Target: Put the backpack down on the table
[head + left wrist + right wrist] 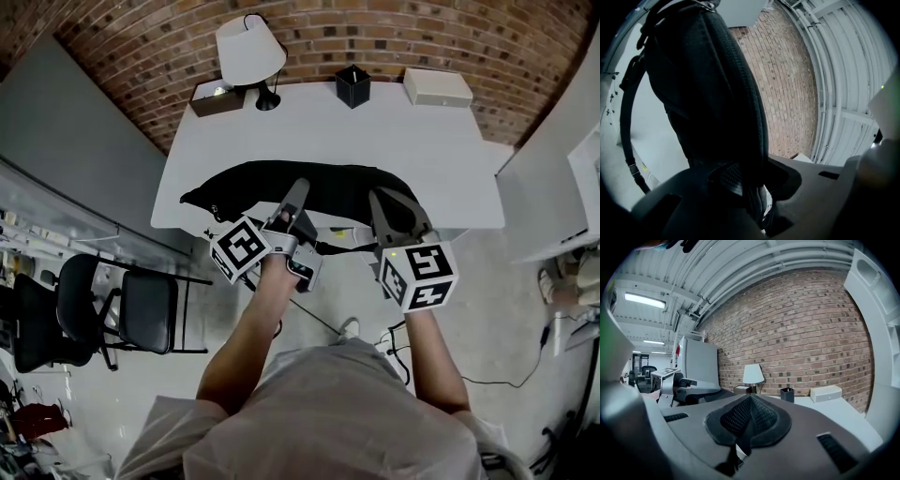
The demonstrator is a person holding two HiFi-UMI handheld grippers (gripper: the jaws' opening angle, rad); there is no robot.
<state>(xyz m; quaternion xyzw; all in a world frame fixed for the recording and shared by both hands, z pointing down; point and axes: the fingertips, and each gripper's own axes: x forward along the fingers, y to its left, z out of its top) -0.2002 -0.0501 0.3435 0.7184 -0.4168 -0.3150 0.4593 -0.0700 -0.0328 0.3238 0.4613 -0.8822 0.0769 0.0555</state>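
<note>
Over the near edge of the white table [375, 141], the black fabric backpack [244, 183] is clamped by the left gripper [298, 192]; the right gripper [380, 199] is closed. Released here, it may be tipped off by overhanging weight.

Head view bright and even — fisheye bows the brick wall [375, 37]. Left gripper view: backpack [708, 93] a backlit, near-black mass, foreground blurred. Right gripper view sharp farther off; strip lights [644, 300] glare, corners vignetted.

Backpack [244, 183] near edge hidden by L gripper [298, 192].
</note>
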